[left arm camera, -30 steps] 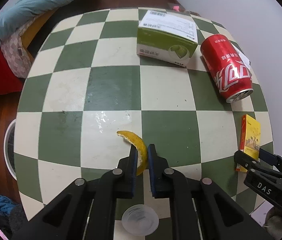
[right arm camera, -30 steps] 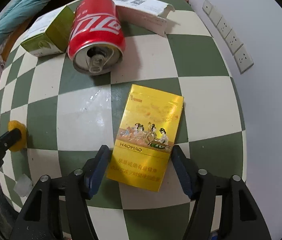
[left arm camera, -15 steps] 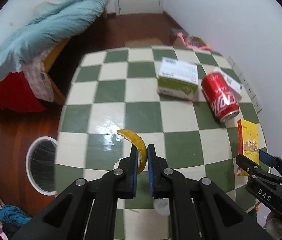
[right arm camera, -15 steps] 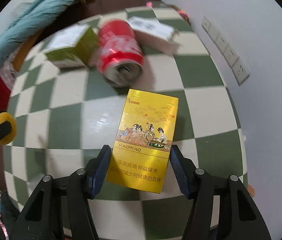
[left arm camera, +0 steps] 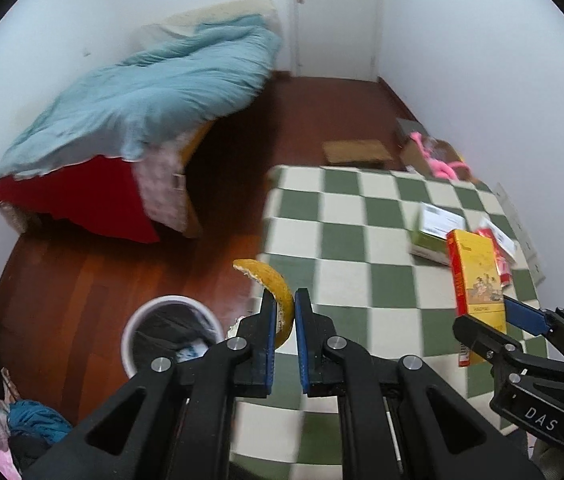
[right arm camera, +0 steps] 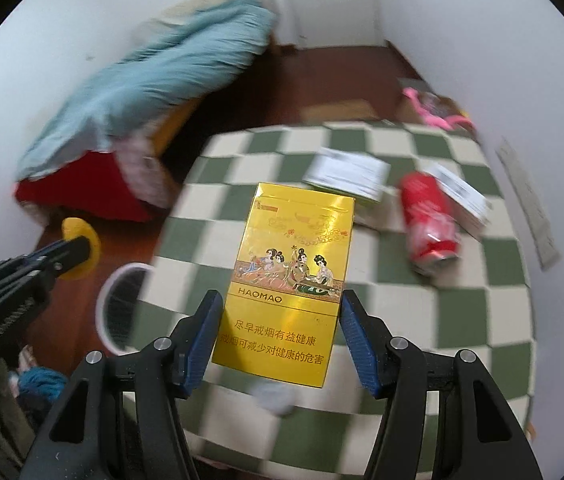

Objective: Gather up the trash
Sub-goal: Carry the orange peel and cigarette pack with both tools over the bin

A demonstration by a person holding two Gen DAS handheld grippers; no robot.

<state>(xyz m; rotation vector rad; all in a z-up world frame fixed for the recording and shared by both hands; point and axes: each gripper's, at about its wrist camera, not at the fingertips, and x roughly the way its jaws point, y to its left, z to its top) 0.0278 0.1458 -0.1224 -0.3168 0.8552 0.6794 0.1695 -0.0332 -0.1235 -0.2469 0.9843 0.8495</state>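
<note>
Peel (left arm camera: pixel 277 300) pinched in left hand-held gripper (left arm camera: pixel 284 316); cigarette pack (right arm camera: pixel 290 280) clamped in right hand-held gripper (right arm camera: pixel 282 320).

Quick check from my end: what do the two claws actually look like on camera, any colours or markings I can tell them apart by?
They look alike. The left claw and the right claw each have black angular plastic arms with silver screw heads at the pivots and flat ribbed blue pads. In the left view the right claw's body bears white letters "DAS". No cables, hands or sleeves are clearly visible.
</note>
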